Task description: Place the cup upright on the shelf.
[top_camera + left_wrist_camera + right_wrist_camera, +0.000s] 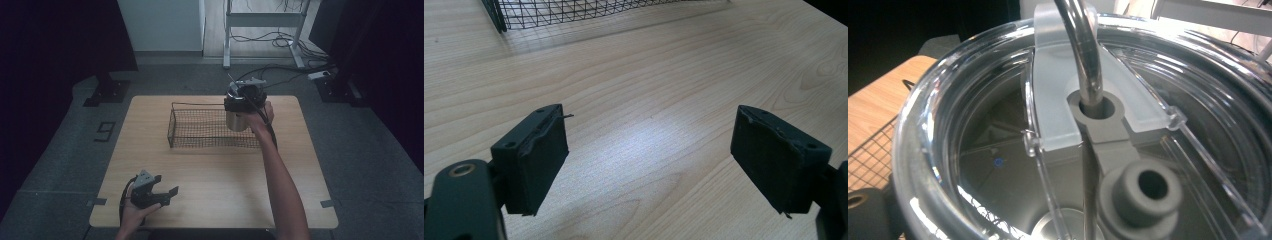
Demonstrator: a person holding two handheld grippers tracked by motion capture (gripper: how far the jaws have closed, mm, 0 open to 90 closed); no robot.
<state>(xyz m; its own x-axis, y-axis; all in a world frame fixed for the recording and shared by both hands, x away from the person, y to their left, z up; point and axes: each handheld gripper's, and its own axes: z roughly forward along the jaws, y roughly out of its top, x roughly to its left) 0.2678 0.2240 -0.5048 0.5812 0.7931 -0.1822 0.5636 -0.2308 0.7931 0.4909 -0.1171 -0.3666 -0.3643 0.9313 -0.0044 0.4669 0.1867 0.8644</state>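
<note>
A steel tumbler (237,121) with a clear lid (973,165) and a bent metal straw (1082,50) hangs at the right end of a black wire basket (172,125). My right gripper (245,100) grips it from above at the rim. Whether its base touches the basket floor I cannot tell. In the right gripper view the lid sits very close, with basket mesh (868,160) below at the left. My left gripper (167,192) rests near the front left of the wooden table (210,170). Its jaws stand wide apart (649,150) with nothing between them.
The basket (574,10) lies across the far middle of the table, its near side ahead of the left gripper. Beyond the table are a desk frame (265,20), floor cables (280,40) and a dark stand base (107,92).
</note>
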